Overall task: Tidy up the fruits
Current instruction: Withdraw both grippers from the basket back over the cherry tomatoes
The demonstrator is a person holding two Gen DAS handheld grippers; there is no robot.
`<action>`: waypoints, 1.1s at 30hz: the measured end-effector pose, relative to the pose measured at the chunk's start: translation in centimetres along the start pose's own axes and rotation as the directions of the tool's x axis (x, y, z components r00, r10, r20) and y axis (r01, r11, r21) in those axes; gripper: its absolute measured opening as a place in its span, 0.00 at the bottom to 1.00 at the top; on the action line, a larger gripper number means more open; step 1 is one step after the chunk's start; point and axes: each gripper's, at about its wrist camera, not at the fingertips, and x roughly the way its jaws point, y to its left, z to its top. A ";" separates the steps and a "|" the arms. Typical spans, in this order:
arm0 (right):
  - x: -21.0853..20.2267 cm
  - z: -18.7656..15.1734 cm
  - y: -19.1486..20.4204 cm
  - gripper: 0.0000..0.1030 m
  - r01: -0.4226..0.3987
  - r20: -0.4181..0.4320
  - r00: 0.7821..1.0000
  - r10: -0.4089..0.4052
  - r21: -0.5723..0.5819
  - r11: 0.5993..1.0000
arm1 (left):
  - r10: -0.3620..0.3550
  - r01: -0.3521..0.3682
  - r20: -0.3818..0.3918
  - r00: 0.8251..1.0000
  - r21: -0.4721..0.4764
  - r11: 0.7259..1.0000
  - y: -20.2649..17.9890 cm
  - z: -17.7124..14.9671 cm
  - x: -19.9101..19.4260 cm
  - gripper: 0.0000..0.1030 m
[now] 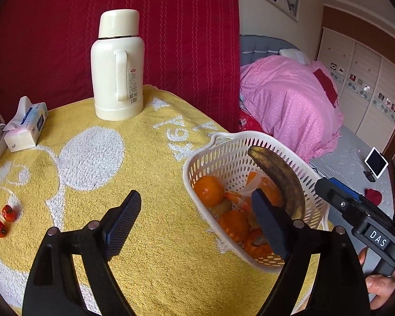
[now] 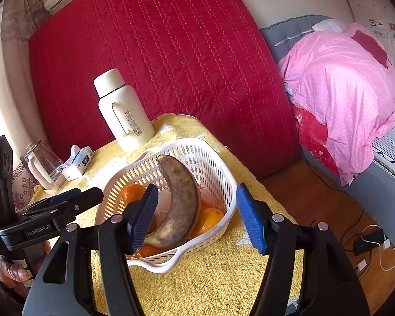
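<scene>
**Overripe banana in the basket, two tomatoes left out**

The white basket [image 1: 218, 155] sat at the towel's 3 o'clock edge, holding oranges [image 1: 208, 190] and a soft, bruise-prone banana [image 2: 180, 197], best gripped mid-body. Cherry tomatoes [image 1: 3, 220] lay at 9 o'clock. Left gripper [image 1: 197, 223] and right gripper [image 2: 197, 216] both stood spread, empty.

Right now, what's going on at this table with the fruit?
A person holds a gripper in each hand over a yellow towel. The white basket already holds a brown banana and oranges. Both the left gripper and right gripper are open and empty. Two small tomatoes remain outside the basket.
</scene>
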 end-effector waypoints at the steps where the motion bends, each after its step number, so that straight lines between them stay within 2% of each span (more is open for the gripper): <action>1: 0.0 0.0 0.1 0.62 0.001 0.000 1.000 -0.001 -0.001 1.000 | 0.005 -0.005 0.000 1.000 -0.001 1.000 0.1 -0.1 -0.1 0.82; 7: -0.2 -0.2 0.2 0.62 0.001 0.005 1.000 -0.001 -0.005 1.000 | 0.037 -0.037 0.000 0.999 -0.015 0.999 0.8 -0.5 -0.4 0.88; 20: -0.9 -0.4 1.6 0.62 -0.017 0.006 1.000 0.017 -0.032 0.999 | 0.086 -0.086 -0.002 0.996 -0.057 0.995 3.1 -1.0 -1.4 0.88; 23: -1.1 -0.5 2.1 0.68 -0.020 0.011 1.000 0.020 -0.041 0.999 | 0.096 -0.096 -0.003 0.995 -0.065 0.993 3.6 -1.2 -1.7 0.88; 33: -1.3 -1.4 4.2 0.69 -0.051 -0.012 0.999 0.050 -0.083 0.995 | 0.129 -0.128 -0.005 0.992 -0.092 0.987 5.0 -1.9 -2.6 0.88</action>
